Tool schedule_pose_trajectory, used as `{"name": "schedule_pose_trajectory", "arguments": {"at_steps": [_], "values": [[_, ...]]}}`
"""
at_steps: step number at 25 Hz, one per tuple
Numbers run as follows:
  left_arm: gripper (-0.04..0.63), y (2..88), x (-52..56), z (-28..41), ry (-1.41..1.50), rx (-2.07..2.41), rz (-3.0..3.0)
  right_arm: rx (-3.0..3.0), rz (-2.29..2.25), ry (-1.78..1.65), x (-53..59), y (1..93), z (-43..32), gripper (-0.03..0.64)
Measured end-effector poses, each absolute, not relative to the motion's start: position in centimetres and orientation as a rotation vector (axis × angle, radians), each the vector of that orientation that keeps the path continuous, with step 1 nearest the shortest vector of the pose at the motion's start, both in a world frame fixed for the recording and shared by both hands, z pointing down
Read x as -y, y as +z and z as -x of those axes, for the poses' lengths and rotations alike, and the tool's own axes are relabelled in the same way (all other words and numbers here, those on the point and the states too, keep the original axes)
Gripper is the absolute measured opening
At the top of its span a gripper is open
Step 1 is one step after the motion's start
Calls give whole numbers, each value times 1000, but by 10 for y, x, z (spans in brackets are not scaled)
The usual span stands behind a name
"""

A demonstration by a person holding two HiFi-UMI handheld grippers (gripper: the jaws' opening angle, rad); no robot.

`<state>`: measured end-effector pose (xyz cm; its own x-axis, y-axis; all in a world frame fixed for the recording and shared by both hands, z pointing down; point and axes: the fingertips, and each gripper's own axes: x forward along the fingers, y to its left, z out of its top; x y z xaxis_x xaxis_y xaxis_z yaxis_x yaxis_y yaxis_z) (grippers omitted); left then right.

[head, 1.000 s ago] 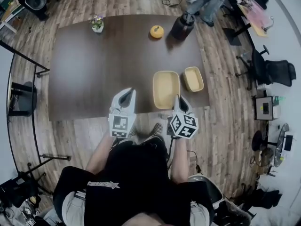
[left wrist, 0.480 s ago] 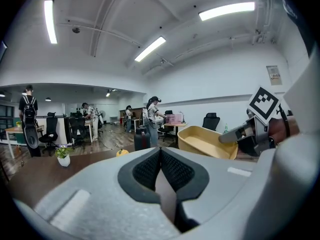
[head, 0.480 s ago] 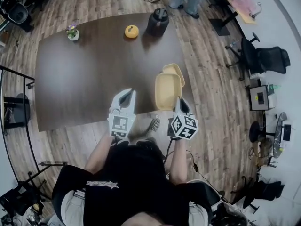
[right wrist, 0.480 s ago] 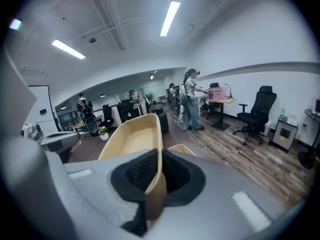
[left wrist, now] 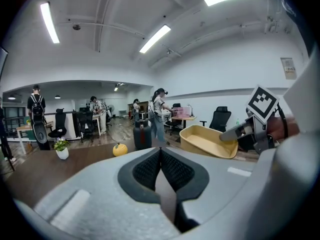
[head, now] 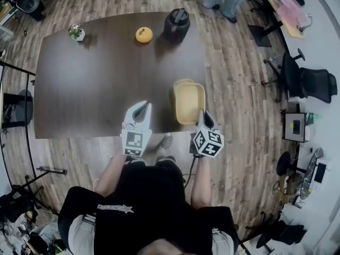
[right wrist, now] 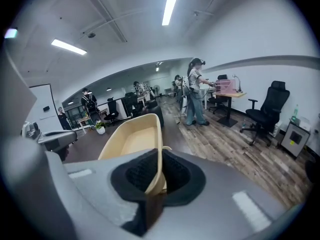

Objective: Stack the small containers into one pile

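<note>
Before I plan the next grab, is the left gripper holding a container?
No, the left gripper has its jaws closed together with nothing between them.

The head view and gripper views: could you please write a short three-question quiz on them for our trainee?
1. True or false: the left gripper holds a container.
2. The right gripper grips the yellow container by its: A rim, B base, C lid?
3. What small thing sits beside the black jug on the table?
Key: 1 false; 2 A; 3 an orange pumpkin.
</note>
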<state>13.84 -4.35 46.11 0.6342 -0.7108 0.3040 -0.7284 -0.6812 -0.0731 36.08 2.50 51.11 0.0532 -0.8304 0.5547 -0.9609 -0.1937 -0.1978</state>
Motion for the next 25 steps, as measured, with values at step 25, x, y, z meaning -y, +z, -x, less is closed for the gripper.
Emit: {"name": "schedule_pose_trajectory", "arguments": {"at_steps": [25], "values": [[11, 557, 43, -162, 690, 1355, -2530, 1912, -1792, 999, 34, 635, -381, 25]]}}
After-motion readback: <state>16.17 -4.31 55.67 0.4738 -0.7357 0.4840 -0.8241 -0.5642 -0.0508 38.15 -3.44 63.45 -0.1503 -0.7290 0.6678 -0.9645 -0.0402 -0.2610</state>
